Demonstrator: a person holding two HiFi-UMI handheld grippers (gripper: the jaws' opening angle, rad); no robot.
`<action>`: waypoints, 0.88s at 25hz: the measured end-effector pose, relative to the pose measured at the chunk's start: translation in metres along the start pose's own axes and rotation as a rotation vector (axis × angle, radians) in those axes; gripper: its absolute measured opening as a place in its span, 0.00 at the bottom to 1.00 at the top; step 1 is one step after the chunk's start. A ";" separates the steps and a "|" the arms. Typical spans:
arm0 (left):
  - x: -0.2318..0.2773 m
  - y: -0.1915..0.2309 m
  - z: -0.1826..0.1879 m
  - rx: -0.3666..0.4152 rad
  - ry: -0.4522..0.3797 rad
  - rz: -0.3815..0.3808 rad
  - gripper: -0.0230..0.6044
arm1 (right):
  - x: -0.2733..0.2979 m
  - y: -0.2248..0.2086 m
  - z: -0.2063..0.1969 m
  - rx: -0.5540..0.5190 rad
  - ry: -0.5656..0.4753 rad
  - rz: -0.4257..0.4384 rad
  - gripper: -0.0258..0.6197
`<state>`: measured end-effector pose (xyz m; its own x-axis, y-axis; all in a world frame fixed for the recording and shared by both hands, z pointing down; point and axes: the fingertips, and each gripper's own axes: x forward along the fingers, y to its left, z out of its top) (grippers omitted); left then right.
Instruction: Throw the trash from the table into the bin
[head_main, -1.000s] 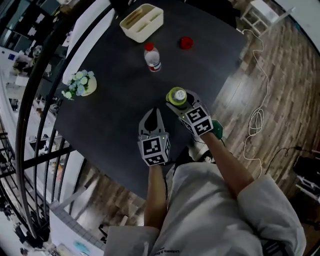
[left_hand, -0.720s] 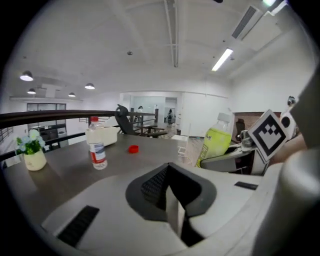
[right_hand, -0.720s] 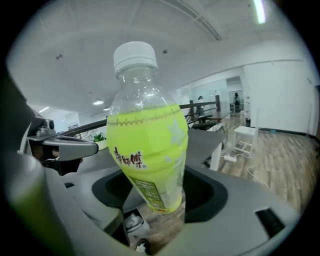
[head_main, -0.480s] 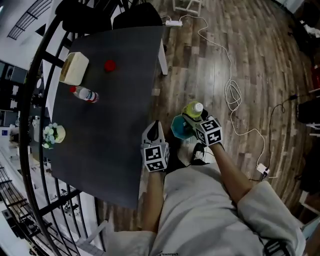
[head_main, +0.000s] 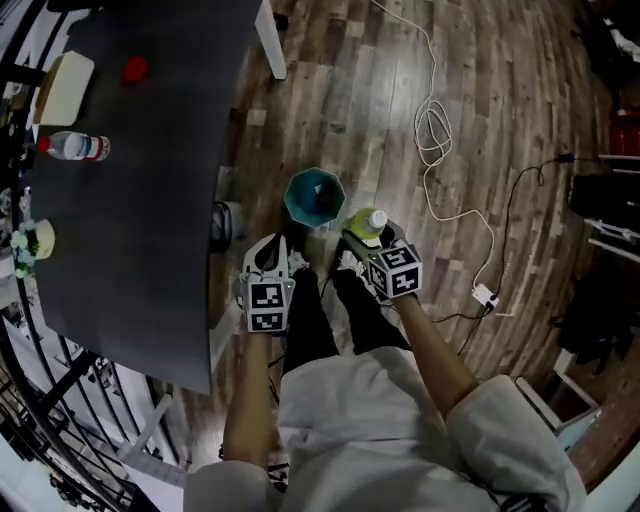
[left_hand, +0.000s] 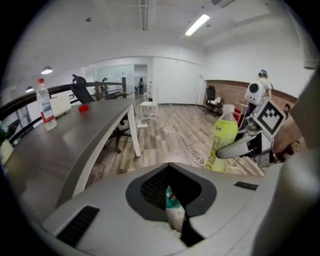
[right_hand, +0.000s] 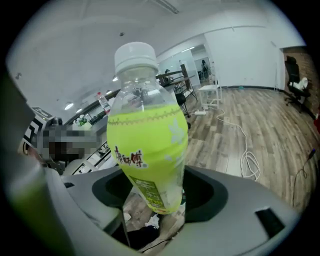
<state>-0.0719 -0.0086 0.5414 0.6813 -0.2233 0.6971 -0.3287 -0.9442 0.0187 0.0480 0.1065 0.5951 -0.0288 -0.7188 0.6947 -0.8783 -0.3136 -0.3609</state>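
In the head view my right gripper (head_main: 372, 238) is shut on a yellow-green bottle (head_main: 367, 222) with a white cap, held just right of a teal bin (head_main: 338, 190) that stands on the wooden floor. In the right gripper view the bottle (right_hand: 147, 145) stands upright between the jaws and fills the middle. My left gripper (head_main: 270, 256) hovers beside the bin's lower left with its jaws together and nothing held. The left gripper view shows the bottle (left_hand: 222, 142) off to the right. A clear bottle with a red cap (head_main: 75, 146) and a loose red cap (head_main: 135, 69) lie on the dark table (head_main: 140, 220).
A cream box (head_main: 65, 88) and a small flower pot (head_main: 30, 240) are on the table too. A white cable (head_main: 435, 130) loops over the floor right of the bin to a plug (head_main: 485, 296). The table's white leg (head_main: 270, 40) stands above the bin.
Both grippers have left the table and come down over the floor beside the teal bin. The right one carried the yellow-green bottle along. The head view swung away from the table.
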 end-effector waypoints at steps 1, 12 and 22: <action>0.008 -0.001 -0.012 0.017 0.023 -0.016 0.08 | 0.007 -0.002 -0.009 0.019 0.007 0.000 0.55; 0.125 -0.017 -0.174 -0.010 0.199 -0.193 0.08 | 0.130 -0.030 -0.110 0.122 0.054 -0.022 0.55; 0.218 -0.007 -0.248 0.011 0.207 -0.262 0.08 | 0.236 -0.063 -0.154 0.150 0.027 -0.043 0.55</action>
<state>-0.0836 0.0097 0.8712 0.5937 0.0802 0.8007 -0.1520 -0.9659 0.2094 0.0231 0.0517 0.8777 -0.0070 -0.6864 0.7272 -0.7982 -0.4342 -0.4176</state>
